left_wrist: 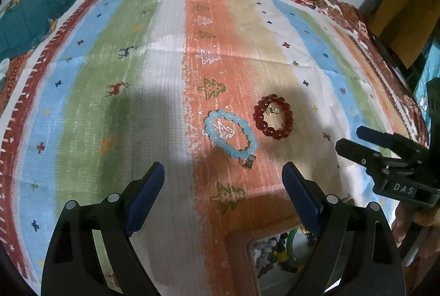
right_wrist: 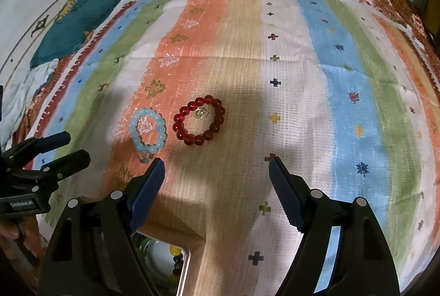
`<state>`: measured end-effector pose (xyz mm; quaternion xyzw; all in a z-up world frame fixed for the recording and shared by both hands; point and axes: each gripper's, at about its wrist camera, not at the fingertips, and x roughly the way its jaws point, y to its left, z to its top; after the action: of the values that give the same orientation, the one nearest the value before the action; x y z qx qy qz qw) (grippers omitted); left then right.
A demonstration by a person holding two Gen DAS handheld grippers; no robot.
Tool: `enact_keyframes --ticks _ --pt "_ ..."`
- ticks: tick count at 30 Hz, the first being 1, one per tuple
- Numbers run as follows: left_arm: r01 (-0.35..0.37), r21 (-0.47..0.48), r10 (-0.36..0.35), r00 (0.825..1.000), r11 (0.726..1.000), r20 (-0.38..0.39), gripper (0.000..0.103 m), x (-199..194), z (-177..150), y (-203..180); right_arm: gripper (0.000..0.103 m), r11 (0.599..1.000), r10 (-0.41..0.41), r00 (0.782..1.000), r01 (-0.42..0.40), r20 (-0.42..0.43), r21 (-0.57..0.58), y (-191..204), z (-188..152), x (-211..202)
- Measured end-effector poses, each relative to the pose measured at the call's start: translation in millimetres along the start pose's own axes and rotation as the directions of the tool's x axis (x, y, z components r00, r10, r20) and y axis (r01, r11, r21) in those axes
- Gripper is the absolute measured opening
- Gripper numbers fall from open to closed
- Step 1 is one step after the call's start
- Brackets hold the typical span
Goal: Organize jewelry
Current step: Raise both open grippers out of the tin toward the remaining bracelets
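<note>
Counting two bracelets mid-frame: one light blue bracelet [left_wrist: 230, 135], one red bracelet [left_wrist: 273, 116]; we're holding left gripper [left_wrist: 222, 195] and right gripper [right_wrist: 217, 191] released, empty.

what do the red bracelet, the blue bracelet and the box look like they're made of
Red bracelet: clear, glossy beads with bright glints, so probably glass or resin.
Blue bracelet: milky, half-clear pale beads with a soft sheen, perhaps glass or stone; a small grey, metal-looking piece sits at one end.
Box: plain, matte tan rim, likely wood, though only a corner shows.
</note>
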<state>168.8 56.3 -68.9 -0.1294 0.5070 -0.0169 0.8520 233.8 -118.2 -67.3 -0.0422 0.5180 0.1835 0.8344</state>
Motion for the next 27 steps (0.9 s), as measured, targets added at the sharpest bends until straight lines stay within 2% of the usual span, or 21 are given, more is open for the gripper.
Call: enact_keyframes --ticks 3,7,27 --pt "-0.002 -0.003 0.002 1.0 1.0 -0.007 0.086 4.8 3.1 1.7 0.078 0.999 0.029 0.999 -0.029 -0.013 0.022 -1.5 1.9 3.5" --pt "-0.001 0.0 0.001 1.0 1.0 -0.02 0.086 11.4 5.8 1.6 0.078 1.0 -0.008 1.0 0.008 -0.006 -0.005 0.7 4.9 5.9" --pt "-0.024 0.041 0.027 0.997 0.999 -0.074 0.086 44.8 18.0 2.2 0.078 0.999 -0.033 0.998 0.033 -0.055 -0.01 -2.3 22.8 41.4"
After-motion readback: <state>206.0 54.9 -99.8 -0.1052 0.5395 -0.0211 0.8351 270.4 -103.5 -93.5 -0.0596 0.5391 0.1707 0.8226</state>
